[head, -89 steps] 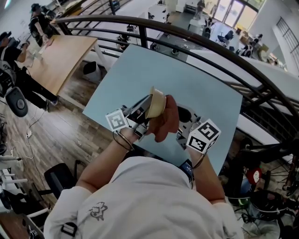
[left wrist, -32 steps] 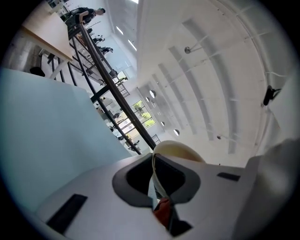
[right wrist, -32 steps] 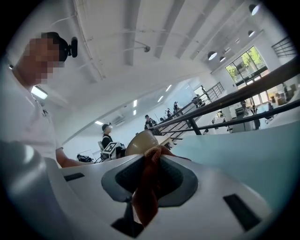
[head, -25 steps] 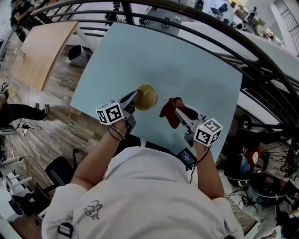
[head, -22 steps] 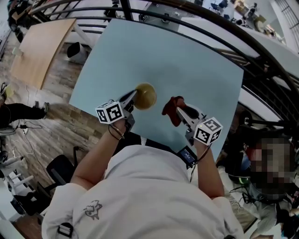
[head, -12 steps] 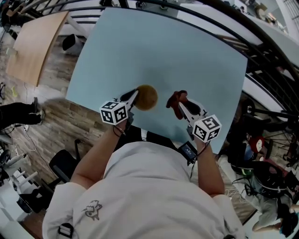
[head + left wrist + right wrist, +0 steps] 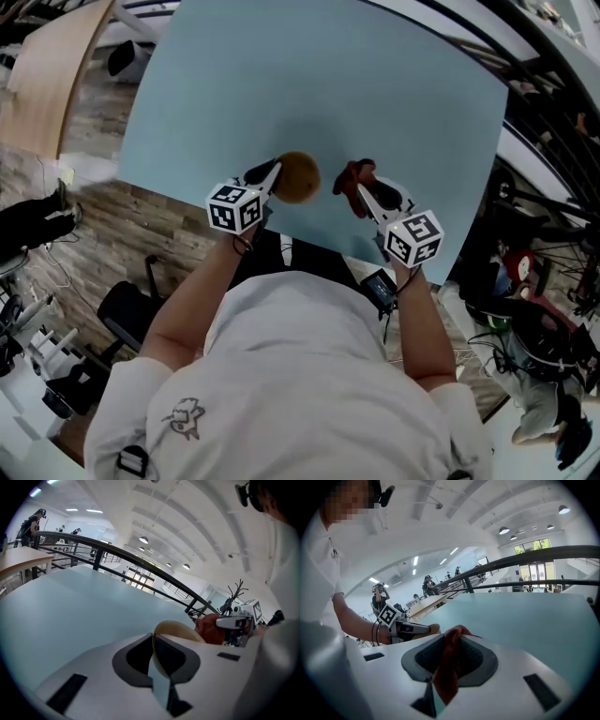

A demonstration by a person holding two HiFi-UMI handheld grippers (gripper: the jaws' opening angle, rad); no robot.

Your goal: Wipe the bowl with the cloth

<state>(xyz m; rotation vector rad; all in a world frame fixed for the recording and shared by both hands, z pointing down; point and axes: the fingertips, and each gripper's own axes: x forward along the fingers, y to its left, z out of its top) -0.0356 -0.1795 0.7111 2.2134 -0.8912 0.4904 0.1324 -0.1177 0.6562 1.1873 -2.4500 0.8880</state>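
The left gripper (image 7: 272, 175) is clamped on the rim of the tan bowl (image 7: 298, 177). In the left gripper view the thin wall of the bowl (image 7: 180, 632) runs straight between the two closed jaws, so the bowl juts out just ahead of the tips and to their right. It sits low over the pale blue table (image 7: 328, 75); whether it touches the surface, I cannot tell.

A narrow gap of bare table lies between the bowl and the red cloth (image 7: 352, 175). The cloth is bunched at the tips of the right gripper (image 7: 364, 190), whose jaws are pinched tight on it, a fold hanging down between them in the right gripper view (image 7: 447, 667).

So both things are in hand and side by side, but cloth and bowl are apart and no wiping contact is happening. The pictures do not show whether the bowl is already wiped; to wipe, the cloth has to be brought against the bowl.
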